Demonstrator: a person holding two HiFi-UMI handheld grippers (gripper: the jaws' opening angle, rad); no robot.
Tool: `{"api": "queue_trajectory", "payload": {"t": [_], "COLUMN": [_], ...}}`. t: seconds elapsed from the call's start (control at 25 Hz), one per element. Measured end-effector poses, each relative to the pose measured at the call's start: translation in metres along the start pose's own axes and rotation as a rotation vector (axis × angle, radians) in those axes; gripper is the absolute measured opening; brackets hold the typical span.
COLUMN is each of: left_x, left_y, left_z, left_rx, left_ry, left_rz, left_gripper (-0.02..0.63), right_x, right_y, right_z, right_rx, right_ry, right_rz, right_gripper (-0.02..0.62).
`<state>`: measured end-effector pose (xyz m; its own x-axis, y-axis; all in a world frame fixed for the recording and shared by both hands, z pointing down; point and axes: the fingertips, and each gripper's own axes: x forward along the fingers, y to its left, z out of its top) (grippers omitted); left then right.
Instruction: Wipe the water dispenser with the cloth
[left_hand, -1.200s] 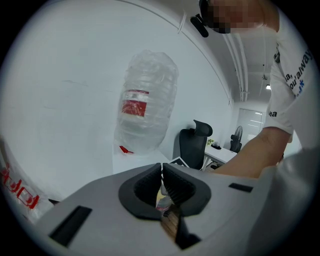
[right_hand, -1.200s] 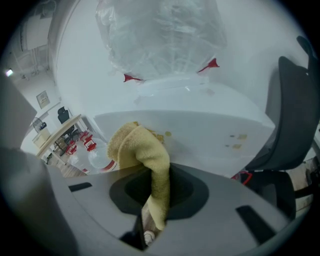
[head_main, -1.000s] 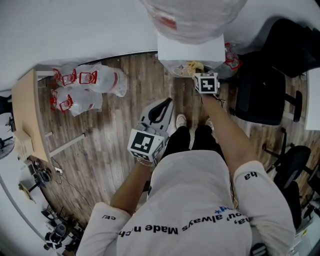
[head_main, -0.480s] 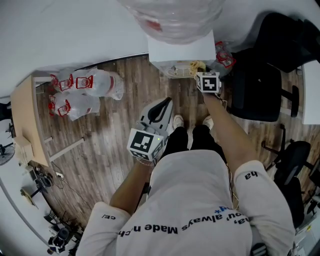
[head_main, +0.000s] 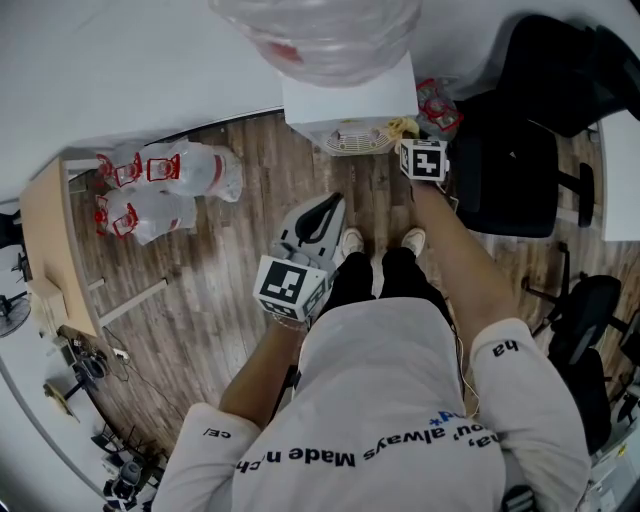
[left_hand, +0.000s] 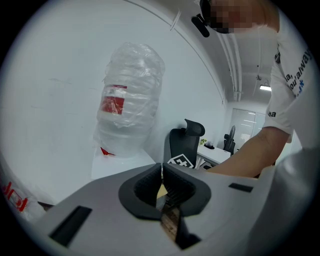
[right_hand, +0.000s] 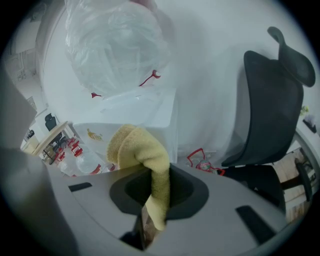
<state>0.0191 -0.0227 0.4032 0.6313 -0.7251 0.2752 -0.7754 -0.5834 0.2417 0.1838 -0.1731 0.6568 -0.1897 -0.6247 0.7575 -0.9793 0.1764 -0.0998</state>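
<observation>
**Desk:** What are the two grippers doing?

**Photographer:** The right gripper (right_hand: 156, 194) has its jaws pinched on a yellow cloth (right_hand: 136, 145). One end is caught between the pads and the rest bunches up above them. The left gripper (left_hand: 162, 186) has its jaws pressed together with nothing between them. The head view shows it held low in front of the person's waist, well back from the work.

**Desk:** And where is the cloth relative to the machine?

**Photographer:** It is at the front of the white water dispenser (head_main: 350, 100), by the right-hand corner next to the round drip grille (head_main: 352, 138). The right arm is stretched out towards that corner. Whether the cloth is actually touching the casing cannot be told from either view.

**Desk:** What surrounds it?

**Photographer:** A large clear water bottle (head_main: 315, 35) wrapped in plastic sits on top of the dispenser. A black office chair (head_main: 515, 170) stands just to its right. Bagged bottles with red labels (head_main: 165, 185) lie on the wood-plank floor (head_main: 230, 290) to the left, near a light wooden desk (head_main: 45, 240).
</observation>
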Motion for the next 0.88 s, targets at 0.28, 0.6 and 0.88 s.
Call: {"api": "queue_trajectory", "payload": {"t": [0.28, 0.6, 0.88], "left_x": [0.003, 0.004, 0.006], "left_y": [-0.003, 0.001, 0.006], "left_z": [0.001, 0.002, -0.002], "left_rx": [-0.004, -0.003, -0.008], "left_ry": [0.000, -0.005, 0.004], "left_rz": [0.002, 0.013, 0.018], "left_gripper": [0.028, 0.028, 0.028], "right_x": [-0.002, 0.005, 0.013], "right_y": [-0.005, -0.006, -0.007], "right_z": [0.003, -0.002, -0.008], "right_rx": [-0.002, -0.003, -0.018], "right_ry": [-0.002, 0.001, 0.006], "right_rz": [0.004, 0.012, 0.012], "right_gripper": [0.060, 0.060, 0.060]}}
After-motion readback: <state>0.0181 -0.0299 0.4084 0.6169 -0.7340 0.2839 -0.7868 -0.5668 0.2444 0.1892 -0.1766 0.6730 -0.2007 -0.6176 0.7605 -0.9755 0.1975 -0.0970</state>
